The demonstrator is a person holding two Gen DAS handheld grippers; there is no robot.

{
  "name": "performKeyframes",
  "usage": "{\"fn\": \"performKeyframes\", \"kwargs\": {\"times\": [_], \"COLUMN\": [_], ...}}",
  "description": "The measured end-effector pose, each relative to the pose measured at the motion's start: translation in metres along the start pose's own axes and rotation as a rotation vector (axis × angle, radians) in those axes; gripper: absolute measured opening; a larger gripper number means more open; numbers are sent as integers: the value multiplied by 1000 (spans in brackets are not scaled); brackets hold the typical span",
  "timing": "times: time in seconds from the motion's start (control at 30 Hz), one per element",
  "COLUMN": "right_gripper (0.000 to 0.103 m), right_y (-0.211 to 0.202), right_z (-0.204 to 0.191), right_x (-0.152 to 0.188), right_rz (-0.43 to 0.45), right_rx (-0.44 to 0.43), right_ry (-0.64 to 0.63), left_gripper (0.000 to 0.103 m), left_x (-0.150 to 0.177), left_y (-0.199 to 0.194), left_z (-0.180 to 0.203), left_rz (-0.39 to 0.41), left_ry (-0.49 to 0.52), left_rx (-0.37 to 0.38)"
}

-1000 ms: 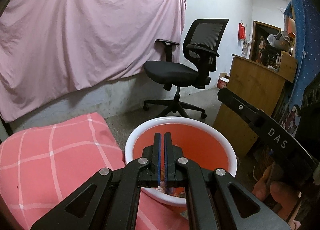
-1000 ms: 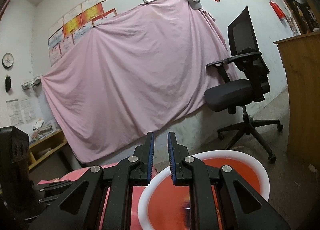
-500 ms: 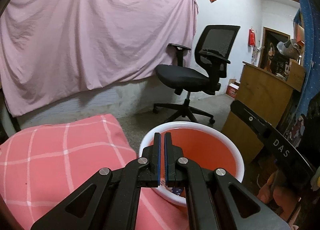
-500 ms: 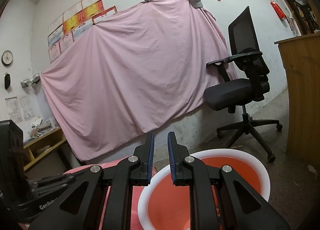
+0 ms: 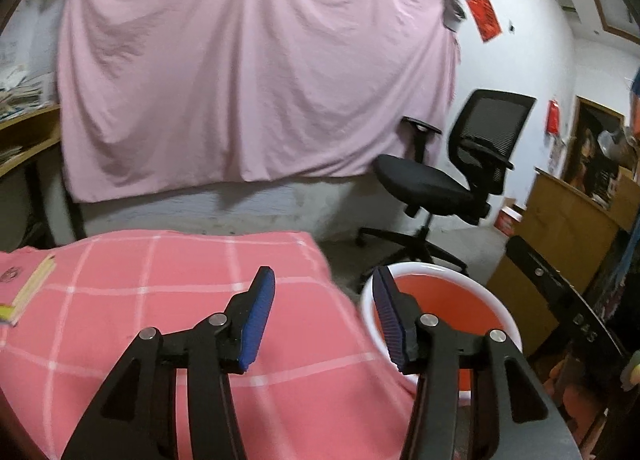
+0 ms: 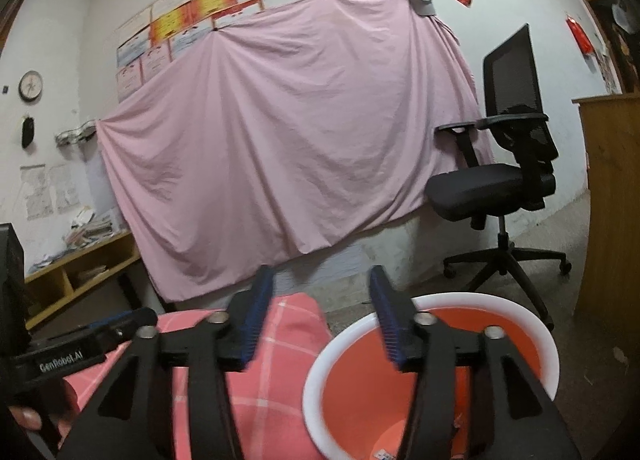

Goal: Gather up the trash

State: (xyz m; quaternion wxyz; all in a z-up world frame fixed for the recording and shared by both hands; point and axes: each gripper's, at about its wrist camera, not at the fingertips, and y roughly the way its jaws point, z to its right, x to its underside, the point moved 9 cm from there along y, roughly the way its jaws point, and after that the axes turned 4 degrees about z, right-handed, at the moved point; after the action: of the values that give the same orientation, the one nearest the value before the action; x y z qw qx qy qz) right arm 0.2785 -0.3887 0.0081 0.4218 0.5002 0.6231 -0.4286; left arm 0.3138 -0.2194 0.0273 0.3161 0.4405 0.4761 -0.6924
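Both grippers' fingers spread, empty; bin floor mostly hidden; contents blurred.

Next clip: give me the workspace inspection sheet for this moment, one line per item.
Surface: table under a pink checked cloth.
Job's things: orange bin with white rim stands beside the table's right edge; a small scrap lies at its bottom.
Clutter: flat yellowish item at the cloth's left edge, kind unclear.
Grippers: left gripper open, empty, over the cloth's edge; right gripper open, empty, by the bin's rim.
Cables: nothing seen.
Surroundings: pink sheet on the wall, black office chair, wooden counter, wall clock.
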Motion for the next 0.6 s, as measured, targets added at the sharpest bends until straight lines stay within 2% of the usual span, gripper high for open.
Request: {"fn": "performKeyframes", "kwargs": {"times": [0.07, 0.13, 0.2, 0.23, 0.27, 0.3, 0.6], "right_gripper": [62, 83, 85, 90, 94, 103, 103], "right_y": [-2, -4, -6, -7, -8, -9, -27], "right_z": [-9, -17, -27, -31, -35, -39, -83], "right_x": [0, 0, 0, 1, 1, 2, 5], "right_rz": [5, 11, 21, 21, 22, 25, 54], "right_rx": [-13, -22, -38, -43, -45, -49, -117], "right_ry": [-14, -27, -41, -49, -56, -64, -111], "left_gripper": [55, 60, 80, 98, 102, 102, 102], "left_x": [0, 0, 3, 3, 3, 2, 18], "left_y": [-12, -22, -34, -40, -51, -59, -109], "left_z": [-17, -30, -44, -50, -57, -63, -104], "left_rz": [19, 37, 51, 66, 104, 134, 183], "left_ry": [-12, -20, -35, -38, -43, -49, -50], "left_rx": [-36, -64, -103, -123, -160, -178, -252]}}
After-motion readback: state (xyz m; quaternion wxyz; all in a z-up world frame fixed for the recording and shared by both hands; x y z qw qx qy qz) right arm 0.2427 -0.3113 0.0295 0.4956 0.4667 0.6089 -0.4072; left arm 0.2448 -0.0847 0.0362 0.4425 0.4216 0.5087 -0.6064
